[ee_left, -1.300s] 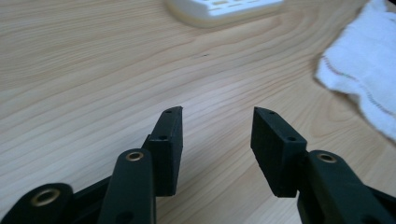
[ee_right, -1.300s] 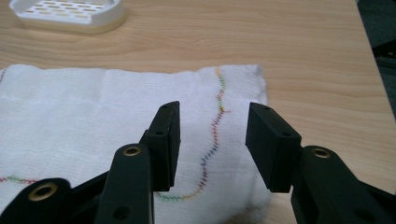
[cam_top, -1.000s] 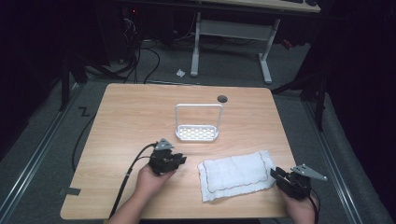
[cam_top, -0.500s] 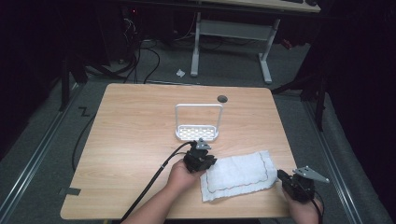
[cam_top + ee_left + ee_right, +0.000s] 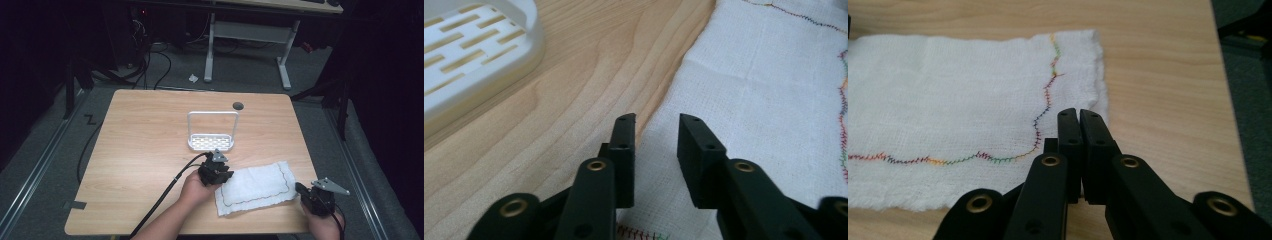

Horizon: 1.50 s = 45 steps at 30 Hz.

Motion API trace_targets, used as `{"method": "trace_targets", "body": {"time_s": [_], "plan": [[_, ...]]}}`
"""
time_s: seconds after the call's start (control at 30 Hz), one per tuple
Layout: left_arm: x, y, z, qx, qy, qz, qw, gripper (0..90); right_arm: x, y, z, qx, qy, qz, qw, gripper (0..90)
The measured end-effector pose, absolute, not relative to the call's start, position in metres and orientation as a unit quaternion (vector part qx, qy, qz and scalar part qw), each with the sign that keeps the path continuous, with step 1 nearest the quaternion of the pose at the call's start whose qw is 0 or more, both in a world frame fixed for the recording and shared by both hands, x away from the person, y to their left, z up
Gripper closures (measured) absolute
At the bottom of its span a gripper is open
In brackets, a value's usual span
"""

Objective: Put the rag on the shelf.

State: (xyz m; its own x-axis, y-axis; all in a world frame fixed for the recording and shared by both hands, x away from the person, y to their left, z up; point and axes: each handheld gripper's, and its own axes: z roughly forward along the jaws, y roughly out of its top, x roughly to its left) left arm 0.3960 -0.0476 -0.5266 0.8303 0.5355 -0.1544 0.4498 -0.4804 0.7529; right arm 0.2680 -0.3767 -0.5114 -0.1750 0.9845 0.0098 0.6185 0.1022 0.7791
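A white cloth (image 5: 255, 187) with a coloured stitched border lies flat near the table's front right. My left gripper (image 5: 223, 177) is at its left edge. In the left gripper view it (image 5: 656, 122) is open, low over the cloth (image 5: 764, 100), one jaw above bare wood and the other above the fabric. My right gripper (image 5: 300, 189) is at the cloth's right near corner. In the right gripper view its jaws (image 5: 1079, 114) are pressed together at that corner of the cloth (image 5: 948, 100), apparently pinching it.
A white slotted rack (image 5: 211, 142) with an upright frame stands just behind the left gripper, close in the left gripper view (image 5: 469, 55). A round cable hole (image 5: 238, 106) sits near the wooden table's (image 5: 140, 150) far edge. The table's right edge is close to the right gripper.
My left gripper moved right from the table's middle to the cloth's left edge. The right gripper stayed at the cloth's right corner.
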Motion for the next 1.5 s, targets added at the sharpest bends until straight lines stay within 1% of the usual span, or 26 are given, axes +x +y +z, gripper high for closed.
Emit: {"method": "trace_targets", "body": {"time_s": [0.03,0.1,0.17,0.2,0.23,0.27,0.3,0.47,0.53,0.57,0.67,0.7,0.73,0.83,0.9,0.93,0.97,1.0,1.07,1.13,1.2,1.23,1.27,1.3,1.37,1.5], "plan": [[0.395,-0.048,-0.527,0.861,0.282,0.053,0.420,64.0,0.271,-0.380,-0.516,0.590,0.688,0.319,0.276,88.6],[0.395,-0.049,-0.528,0.862,0.282,0.052,0.419,63.6,0.273,-0.381,-0.519,0.596,0.690,0.309,0.272,88.6],[0.393,-0.051,-0.530,0.866,0.276,0.054,0.413,64.0,0.278,-0.385,-0.527,0.604,0.696,0.292,0.256,88.6],[0.392,-0.051,-0.531,0.870,0.269,0.058,0.409,65.8,0.279,-0.385,-0.528,0.606,0.694,0.295,0.253,88.6],[0.391,-0.051,-0.532,0.871,0.265,0.063,0.410,69.9,0.281,-0.384,-0.527,0.603,0.698,0.288,0.258,88.7],[0.389,-0.051,-0.532,0.871,0.264,0.061,0.409,69.9,0.281,-0.384,-0.527,0.603,0.698,0.288,0.258,88.7],[0.388,-0.050,-0.531,0.872,0.264,0.058,0.407,74.7,0.284,-0.382,-0.528,0.599,0.699,0.290,0.261,88.7],[0.366,-0.039,-0.529,0.882,0.250,0.049,0.396,77.1,0.294,-0.380,-0.530,0.597,0.697,0.301,0.257,88.7],[0.349,-0.030,-0.529,0.886,0.244,0.047,0.392,77.2,0.301,-0.375,-0.530,0.593,0.700,0.308,0.251,88.7],[0.342,-0.025,-0.529,0.886,0.242,0.048,0.393,77.1,0.311,-0.367,-0.530,0.592,0.701,0.323,0.234,88.7],[0.324,-0.008,-0.530,0.886,0.237,0.038,0.397,77.0,0.321,-0.357,-0.530,0.582,0.710,0.323,0.230,88.6],[0.315,0.003,-0.531,0.884,0.241,0.024,0.400,76.8,0.334,-0.345,-0.529,0.568,0.723,0.322,0.226,88.5],[0.315,0.003,-0.531,0.884,0.241,0.024,0.400,76.8,0.334,-0.345,-0.529,0.568,0.723,0.322,0.226,88.5],[0.305,0.011,-0.531,0.884,0.240,0.005,0.401,75.7,0.359,-0.324,-0.529,0.548,0.739,0.323,0.223,88.4],[0.305,0.011,-0.529,0.885,0.238,0.004,0.400,74.7,0.363,-0.319,-0.529,0.545,0.741,0.321,0.224,88.2],[0.307,0.011,-0.528,0.883,0.238,0.005,0.403,70.4,0.368,-0.315,-0.528,0.542,0.744,0.319,0.225,85.0],[0.310,0.011,-0.525,0.881,0.239,0.007,0.409,70.4,0.368,-0.315,-0.528,0.542,0.744,0.319,0.225,85.0],[0.314,0.011,-0.523,0.876,0.242,0.008,0.416,68.8,0.370,-0.315,-0.523,0.543,0.748,0.304,0.233,74.5],[0.328,0.006,-0.515,0.861,0.250,0.018,0.442,67.7,0.363,-0.320,-0.516,0.546,0.738,0.318,0.236,74.9],[0.334,0.000,-0.514,0.860,0.250,0.024,0.445,67.7,0.357,-0.322,-0.511,0.544,0.735,0.324,0.241,75.7],[0.343,-0.011,-0.514,0.861,0.248,0.028,0.443,69.2,0.338,-0.322,-0.504,0.526,0.742,0.338,0.243,81.7],[0.352,-0.024,-0.516,0.864,0.246,0.028,0.437,69.9,0.332,-0.321,-0.504,0.524,0.743,0.343,0.235,84.3],[0.352,-0.024,-0.516,0.864,0.246,0.028,0.437,70.8,0.332,-0.321,-0.504,0.524,0.743,0.343,0.235,84.3],[0.355,-0.031,-0.519,0.867,0.244,0.031,0.433,70.8,0.326,-0.320,-0.505,0.521,0.747,0.346,0.226,85.7],[0.361,-0.041,-0.524,0.877,0.240,0.037,0.416,76.6,0.317,-0.317,-0.512,0.516,0.755,0.350,0.203,88.4],[0.363,-0.044,-0.529,0.882,0.239,0.038,0.404,79.8,0.317,-0.310,-0.524,0.508,0.770,0.333,0.196,88.7]]}}
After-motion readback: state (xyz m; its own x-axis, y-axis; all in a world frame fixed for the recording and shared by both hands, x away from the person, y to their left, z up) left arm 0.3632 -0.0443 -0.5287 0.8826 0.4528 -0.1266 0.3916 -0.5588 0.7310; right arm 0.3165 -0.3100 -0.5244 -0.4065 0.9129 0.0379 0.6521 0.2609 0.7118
